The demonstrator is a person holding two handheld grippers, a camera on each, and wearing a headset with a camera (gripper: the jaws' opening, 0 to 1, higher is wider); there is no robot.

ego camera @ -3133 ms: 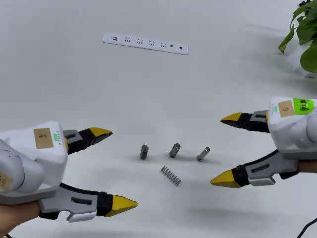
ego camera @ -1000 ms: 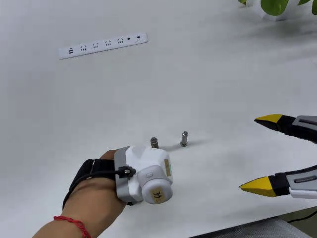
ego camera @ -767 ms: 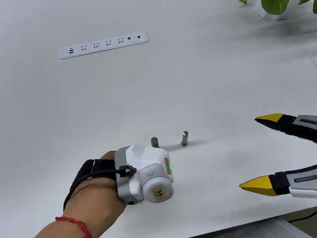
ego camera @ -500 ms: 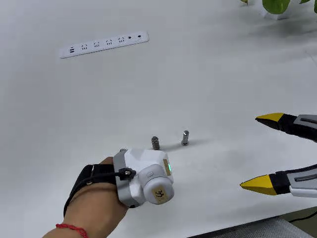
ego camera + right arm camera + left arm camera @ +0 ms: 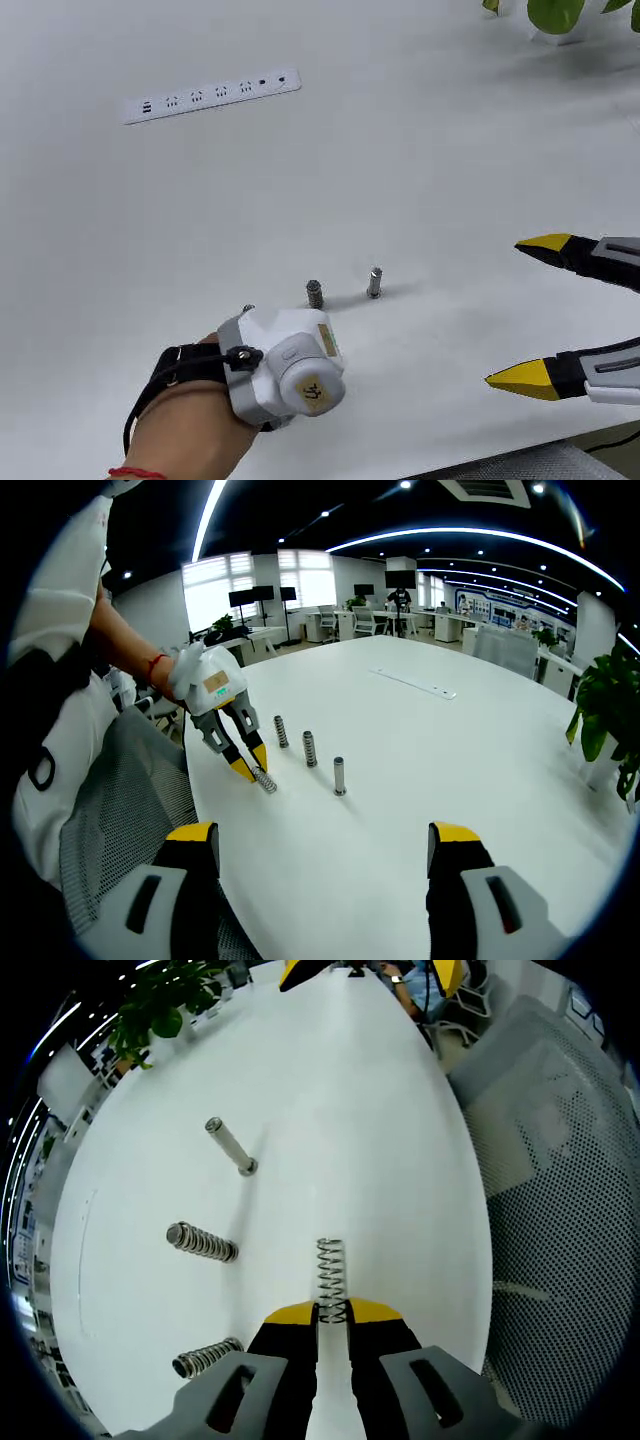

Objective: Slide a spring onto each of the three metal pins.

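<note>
Spring [image 5: 331, 1278] clamped in left tool [image 5: 331, 1312] at white office table [image 5: 400, 150]; right tool [image 5: 325, 832] spread.

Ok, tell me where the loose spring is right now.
In the left gripper view, the loose spring is pinched by one end in the left gripper, just right of the middle pin, which already carries a spring.

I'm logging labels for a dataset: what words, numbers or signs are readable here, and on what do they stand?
Round tan sticker on the left tool: one dark mark, too blurred to read.
Power strip: socket holes, with no print that can be read.
No text here is legible enough to quote.
</note>
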